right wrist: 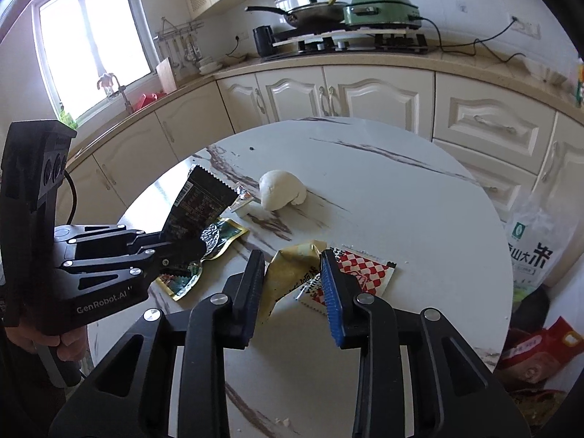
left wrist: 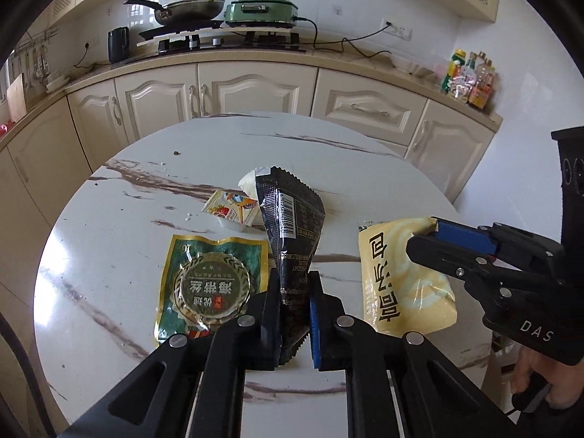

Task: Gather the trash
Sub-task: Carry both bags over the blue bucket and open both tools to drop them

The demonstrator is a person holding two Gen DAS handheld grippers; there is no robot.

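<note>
Left gripper (left wrist: 295, 314) pinches a crumpled black foil wrapper (left wrist: 288, 226) with barcode, upright at frame centre; right gripper (right wrist: 294, 284) clamps a creased yellow packet (right wrist: 288, 273), lower centre

Wrappers (left wrist: 211, 284) on table (left wrist: 328, 138)

Two handheld grippers: left gripper (left wrist: 294, 314) and right gripper (right wrist: 294, 292). On one round table (left wrist: 365, 153) lie five wrappers: black (left wrist: 288, 219), green (left wrist: 215, 277), yellow (left wrist: 394, 277), red-checked (right wrist: 365, 270), and a small strawberry one (left wrist: 230, 210). One white lump (right wrist: 281, 189).
</note>
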